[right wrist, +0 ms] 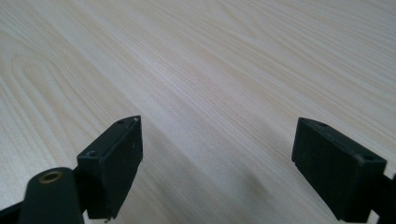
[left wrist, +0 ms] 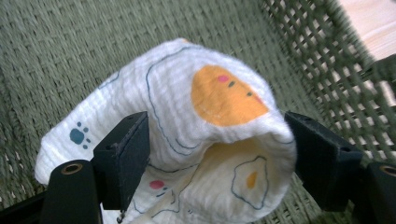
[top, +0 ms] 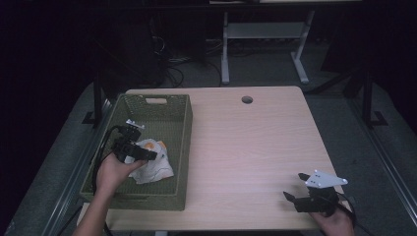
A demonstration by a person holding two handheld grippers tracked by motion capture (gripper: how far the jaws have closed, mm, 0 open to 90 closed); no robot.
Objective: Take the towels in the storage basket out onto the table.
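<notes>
A white cloth (top: pixel 156 168) printed with orange egg shapes and small paw marks lies crumpled in a green woven basket (top: pixel 187 147) at the table's left. My left gripper (top: pixel 147 150) reaches down into the basket. In the left gripper view the cloth (left wrist: pixel 219 93) bulges up between the jaws, and that gripper (left wrist: pixel 217 154) stands open, its jaws wide on either side of the folded fabric. My right gripper (top: pixel 296 187) rests low over the wooden table (top: pixel 246 147) near the front right corner. It is open (right wrist: pixel 217 163) with nothing between its jaws.
The basket's mesh wall (left wrist: pixel 336 60) rises close on the right of the left gripper. A round cable hole (top: pixel 247 100) sits near the table's far edge. A desk frame and cables stand on the dark floor behind.
</notes>
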